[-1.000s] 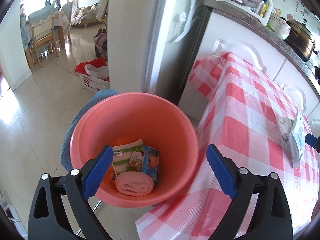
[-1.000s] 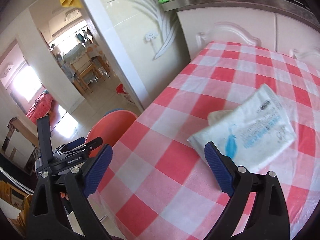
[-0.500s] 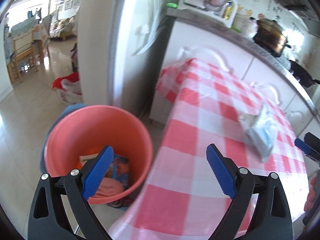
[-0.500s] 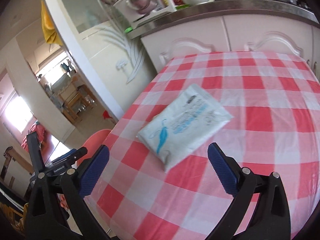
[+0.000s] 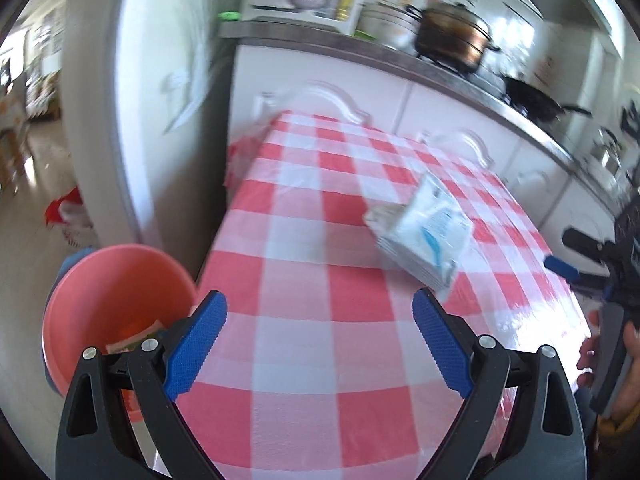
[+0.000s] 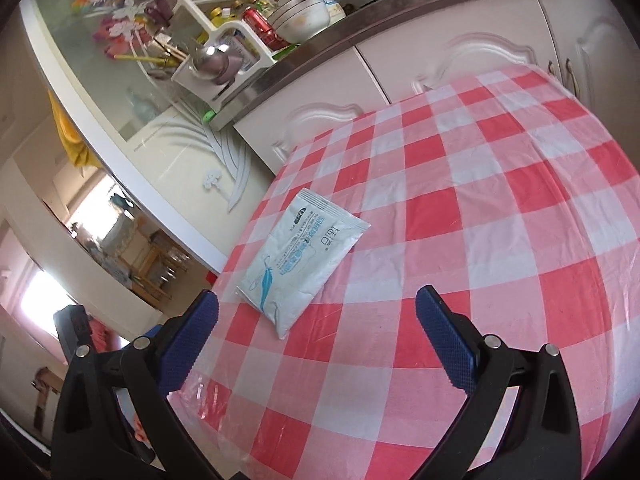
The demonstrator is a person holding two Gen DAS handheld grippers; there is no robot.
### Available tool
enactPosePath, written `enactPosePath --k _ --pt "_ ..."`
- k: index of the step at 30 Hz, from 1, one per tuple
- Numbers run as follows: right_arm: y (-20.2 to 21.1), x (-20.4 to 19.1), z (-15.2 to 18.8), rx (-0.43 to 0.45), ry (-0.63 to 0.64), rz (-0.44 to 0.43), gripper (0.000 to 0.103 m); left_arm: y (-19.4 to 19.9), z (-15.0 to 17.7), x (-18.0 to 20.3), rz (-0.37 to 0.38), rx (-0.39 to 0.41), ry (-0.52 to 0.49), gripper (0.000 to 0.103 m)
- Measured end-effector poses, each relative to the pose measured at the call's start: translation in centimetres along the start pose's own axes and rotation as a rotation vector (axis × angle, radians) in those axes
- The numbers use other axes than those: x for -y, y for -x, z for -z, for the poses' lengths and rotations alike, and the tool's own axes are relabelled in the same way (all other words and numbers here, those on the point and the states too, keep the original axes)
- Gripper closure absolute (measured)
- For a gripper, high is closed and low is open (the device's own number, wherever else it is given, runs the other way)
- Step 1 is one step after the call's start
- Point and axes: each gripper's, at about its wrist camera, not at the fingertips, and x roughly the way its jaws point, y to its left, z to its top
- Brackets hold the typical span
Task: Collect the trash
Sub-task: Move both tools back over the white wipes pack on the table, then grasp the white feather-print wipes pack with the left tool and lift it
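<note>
A white tissue packet with blue print [image 5: 424,232] lies on the red-and-white checked tablecloth [image 5: 312,288]; it also shows in the right wrist view [image 6: 300,264]. A pink bucket [image 5: 100,280] holding wrappers stands on the floor left of the table. My left gripper [image 5: 320,332] is open and empty above the table's near-left part, the packet ahead to its right. My right gripper [image 6: 316,332] is open and empty over the cloth [image 6: 480,240], the packet just ahead of its left finger. The right gripper also shows in the left wrist view [image 5: 580,264].
White kitchen cabinets [image 5: 400,96] stand behind the table, their counter carrying a pot [image 5: 448,36], a pan [image 5: 536,100] and a dish rack [image 6: 216,52]. A white partition [image 5: 152,100] stands left. A red-and-white basket [image 5: 68,216] sits on the floor.
My left gripper has swung right from over the bucket to over the table. My right gripper has pulled back and turned right, so the packet now lies farther off and to its left.
</note>
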Motion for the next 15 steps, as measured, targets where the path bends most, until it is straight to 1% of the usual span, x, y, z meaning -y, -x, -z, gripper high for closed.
enactPosePath --k 3,6,10,13,15 --pt "0.2 1.0 0.1 0.000 -0.047 -0.068 0.004 -0.7 -0.4 2.5 0.027 -0.028 -0.091 0.010" --pt "0.5 1.5 0.2 0.013 -0.049 -0.101 0.004 -2.0 -0.9 5.3 0.060 -0.060 -0.180 0.010" --pt "0.7 3.2 0.4 0.023 -0.080 -0.133 0.004 -3.5 -1.7 8.3 0.080 -0.068 -0.289 0.010" --pt "0.9 4.3 1.0 0.030 -0.099 -0.163 0.004 -5.5 -2.7 10.2 0.093 -0.105 -0.347 0.010" --pt "0.5 4.6 1.4 0.011 -0.108 -0.206 0.004 -7.0 -3.3 11.4 0.080 -0.131 -0.396 0.010"
